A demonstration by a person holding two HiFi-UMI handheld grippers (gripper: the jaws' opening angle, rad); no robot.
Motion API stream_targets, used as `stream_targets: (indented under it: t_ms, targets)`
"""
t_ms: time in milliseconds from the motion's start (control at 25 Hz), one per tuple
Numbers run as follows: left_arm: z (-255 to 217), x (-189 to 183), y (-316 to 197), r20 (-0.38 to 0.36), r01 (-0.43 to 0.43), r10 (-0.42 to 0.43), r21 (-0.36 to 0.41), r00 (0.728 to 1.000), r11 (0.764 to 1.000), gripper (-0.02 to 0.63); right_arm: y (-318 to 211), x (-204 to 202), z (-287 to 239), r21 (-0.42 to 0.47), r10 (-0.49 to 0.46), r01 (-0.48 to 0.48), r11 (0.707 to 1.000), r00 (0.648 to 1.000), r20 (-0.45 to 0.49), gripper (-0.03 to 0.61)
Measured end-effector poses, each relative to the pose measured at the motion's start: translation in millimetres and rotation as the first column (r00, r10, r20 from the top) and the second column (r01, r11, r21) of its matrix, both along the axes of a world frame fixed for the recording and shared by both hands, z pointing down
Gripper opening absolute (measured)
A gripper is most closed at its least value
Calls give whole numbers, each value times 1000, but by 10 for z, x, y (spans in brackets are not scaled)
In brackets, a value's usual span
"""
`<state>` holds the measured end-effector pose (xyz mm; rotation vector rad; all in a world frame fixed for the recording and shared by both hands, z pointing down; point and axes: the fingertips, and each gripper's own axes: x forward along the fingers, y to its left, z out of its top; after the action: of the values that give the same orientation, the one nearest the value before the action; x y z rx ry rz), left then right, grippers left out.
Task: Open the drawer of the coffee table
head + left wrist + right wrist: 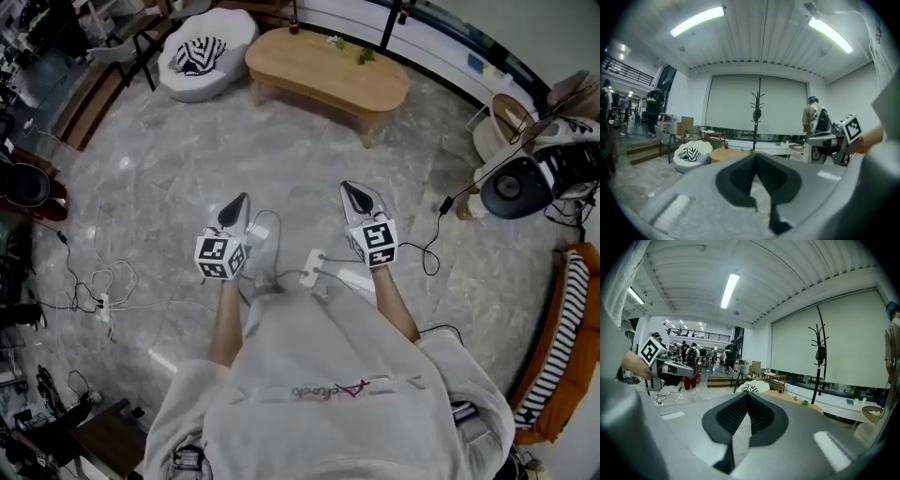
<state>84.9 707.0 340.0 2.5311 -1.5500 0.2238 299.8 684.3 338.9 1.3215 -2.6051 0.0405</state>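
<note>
So, left tool: jaws pressed together with nothing in them. Its own view shows the two dark pads meeting at the tip. It's held out in front of the person, pointing a bit below level.
Right tool: same deal, pads closed tip to tip and empty. It sits beside the left one, with a gap between them.
Step, my guess: the approach hasn't started. Both tools hang over bare floor and neither is near any furniture.
What could go wrong: cables and a power strip trail over the floor right at the person's feet. Walking forward while looking at the tools could snag one. Also, both tools are closed, so whichever goes for the handle has to spread first or it will just bump the front panel.
Another worry: I can't make out the drawer in any view, so which side of the table it's on is unknown. Coming in from the wrong side means going round the table.
Coffee table: a rounded wooden one, well apart from both tools and straight ahead of them. It shows low past the tips in the left gripper view and the right gripper view.
On its surface: a couple of small plants.
Beside it: a white lounge chair with a striped cushion, just to its left in the head view.
</note>
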Motion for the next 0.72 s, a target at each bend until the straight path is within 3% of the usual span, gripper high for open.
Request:
stream_targets:
  t_ms: [360,720]
  targets:
    - [93,213,19,26,1,-1,-22,1000,1000,-2,-26,80,93,-12,-45,45,999,999,26,3]
    - [87,248,-477,23,-23,23,-12,999,1000,-2,-424,-9,117,-17,-57,58,998,998,18,3]
